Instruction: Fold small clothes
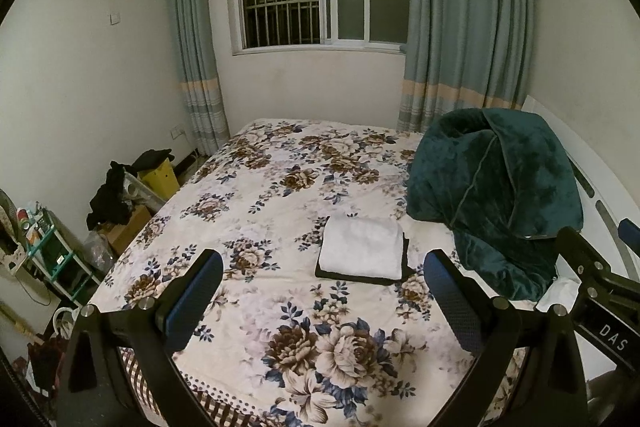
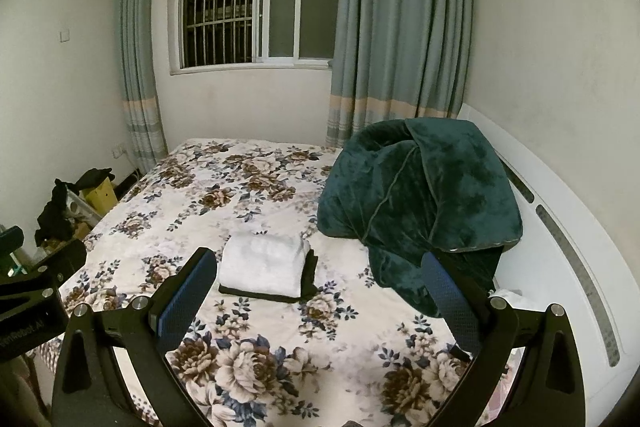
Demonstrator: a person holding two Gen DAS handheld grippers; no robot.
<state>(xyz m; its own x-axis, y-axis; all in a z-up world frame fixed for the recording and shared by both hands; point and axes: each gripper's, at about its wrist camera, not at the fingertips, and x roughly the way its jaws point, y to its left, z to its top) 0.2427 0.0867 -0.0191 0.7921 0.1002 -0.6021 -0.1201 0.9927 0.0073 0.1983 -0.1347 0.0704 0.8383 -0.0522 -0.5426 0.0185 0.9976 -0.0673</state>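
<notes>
A folded white garment [image 1: 361, 246] lies on top of a folded black garment [image 1: 352, 276] on the floral bed sheet [image 1: 256, 187]. The same stack shows in the right wrist view, white garment [image 2: 262, 265] over black garment [image 2: 309, 273]. My left gripper [image 1: 323, 267] is open and empty, held above the near part of the bed, short of the stack. My right gripper [image 2: 316, 269] is open and empty, also short of the stack. The right gripper's body shows at the right edge of the left wrist view [image 1: 592, 275].
A crumpled dark green blanket [image 1: 496, 195] lies at the bed's right side against a white headboard [image 2: 560, 227]. Boxes, dark clothes [image 1: 110, 199] and a small shelf [image 1: 52, 255] stand on the floor at the left. A window and curtains are behind the bed.
</notes>
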